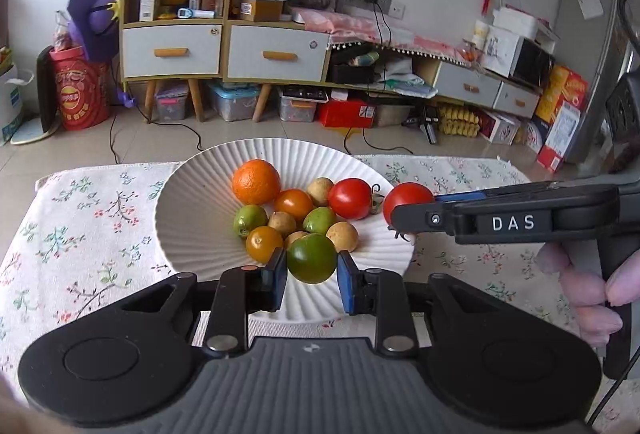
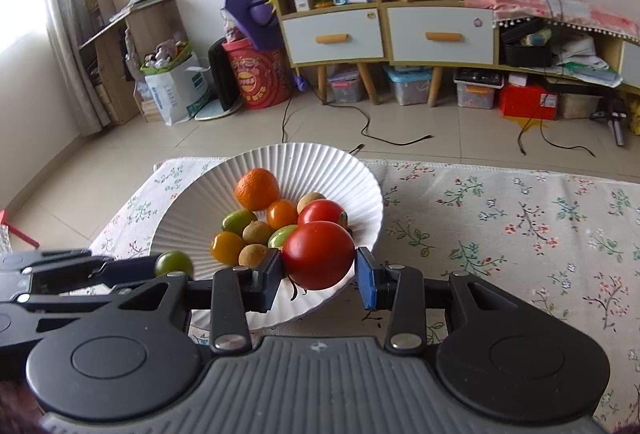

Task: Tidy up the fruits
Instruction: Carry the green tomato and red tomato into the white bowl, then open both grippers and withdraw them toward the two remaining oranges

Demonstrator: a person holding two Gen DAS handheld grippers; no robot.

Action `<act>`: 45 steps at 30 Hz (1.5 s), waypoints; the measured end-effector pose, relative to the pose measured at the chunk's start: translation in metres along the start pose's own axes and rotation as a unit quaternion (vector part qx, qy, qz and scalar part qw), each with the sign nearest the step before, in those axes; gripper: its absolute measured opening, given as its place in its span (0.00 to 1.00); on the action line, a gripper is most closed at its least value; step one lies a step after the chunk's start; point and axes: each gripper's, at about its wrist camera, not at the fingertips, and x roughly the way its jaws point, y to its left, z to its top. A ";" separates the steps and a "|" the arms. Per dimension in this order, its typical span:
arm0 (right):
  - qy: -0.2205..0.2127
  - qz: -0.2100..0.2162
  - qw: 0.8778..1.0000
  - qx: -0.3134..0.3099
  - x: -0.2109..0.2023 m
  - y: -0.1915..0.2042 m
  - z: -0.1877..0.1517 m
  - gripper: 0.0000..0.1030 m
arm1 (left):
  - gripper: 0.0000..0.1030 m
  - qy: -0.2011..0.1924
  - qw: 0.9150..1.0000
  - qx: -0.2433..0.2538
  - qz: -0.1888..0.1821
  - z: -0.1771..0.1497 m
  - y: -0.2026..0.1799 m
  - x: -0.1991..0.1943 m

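Note:
A white ribbed plate (image 1: 192,209) (image 2: 188,218) on the floral cloth holds an orange (image 1: 256,181) (image 2: 257,189), a red tomato (image 1: 350,198) (image 2: 322,211), and several small orange, green and tan fruits. My left gripper (image 1: 312,266) is shut on a green lime (image 1: 312,258) over the plate's near rim; in the right wrist view that lime (image 2: 174,262) shows at the left gripper's tip. My right gripper (image 2: 318,262) is shut on a large red tomato (image 2: 319,254) (image 1: 407,202) above the plate's right edge.
The floral tablecloth (image 1: 80,226) (image 2: 520,226) covers the table around the plate. Behind the table lie a tiled floor with cables (image 2: 384,137), a yellow cabinet with drawers (image 1: 176,49), storage boxes and a red bucket (image 1: 82,93). A person's fingers (image 1: 588,290) hold the right gripper's handle.

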 end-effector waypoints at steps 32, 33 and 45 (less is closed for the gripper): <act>-0.002 0.017 1.000 -0.026 0.013 -0.002 0.004 0.37 | 0.26 0.018 1.000 0.001 -0.022 0.005 -0.002 0.033; -0.002 0.017 1.000 -0.027 0.012 -0.003 0.005 0.37 | 0.27 0.019 1.000 -0.001 -0.022 0.005 -0.002 0.032; -0.012 0.014 1.000 -0.020 0.005 -0.002 0.009 0.45 | 0.45 0.022 1.000 0.007 -0.014 0.010 -0.002 0.022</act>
